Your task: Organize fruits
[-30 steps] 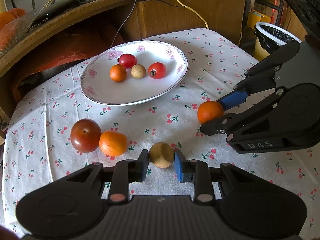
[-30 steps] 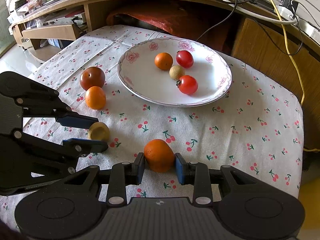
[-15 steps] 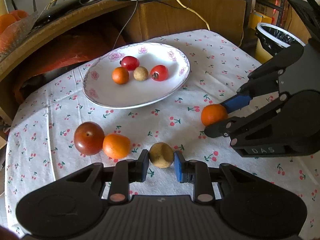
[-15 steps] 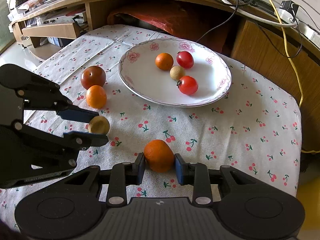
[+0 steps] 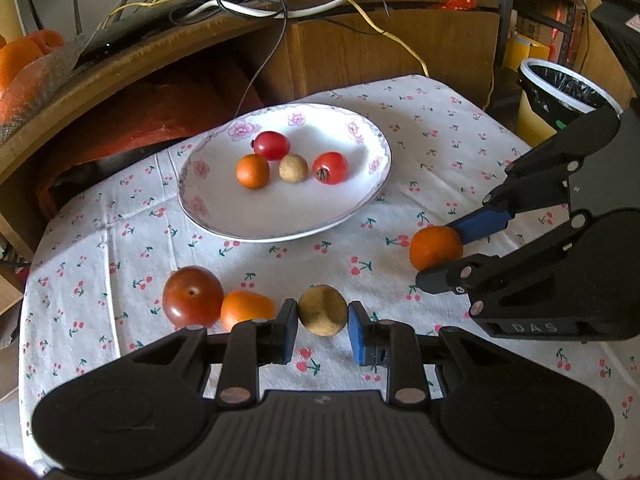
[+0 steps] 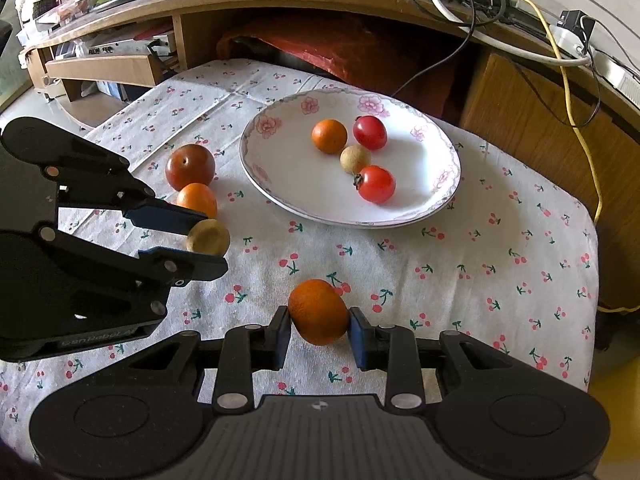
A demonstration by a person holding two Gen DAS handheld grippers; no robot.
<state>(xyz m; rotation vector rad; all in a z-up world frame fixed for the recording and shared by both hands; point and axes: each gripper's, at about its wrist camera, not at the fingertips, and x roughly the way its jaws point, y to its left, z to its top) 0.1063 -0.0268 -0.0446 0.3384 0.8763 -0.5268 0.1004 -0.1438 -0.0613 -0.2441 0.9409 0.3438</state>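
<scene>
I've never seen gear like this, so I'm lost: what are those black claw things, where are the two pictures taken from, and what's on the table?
Each claw is a hand-held tool with two fingers and a camera that looks along them, so each picture is one tool's view. The left tool grips a tan fruit; the right tool grips an orange fruit. On the cherry-print tablecloth a flowered plate holds four small fruits. Beside it lie a dark red fruit and another orange one.

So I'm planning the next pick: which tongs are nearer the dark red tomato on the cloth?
Left. The left tongs grip a tan fruit just beside the dark red tomato; the right tongs sit farther off.
</scene>
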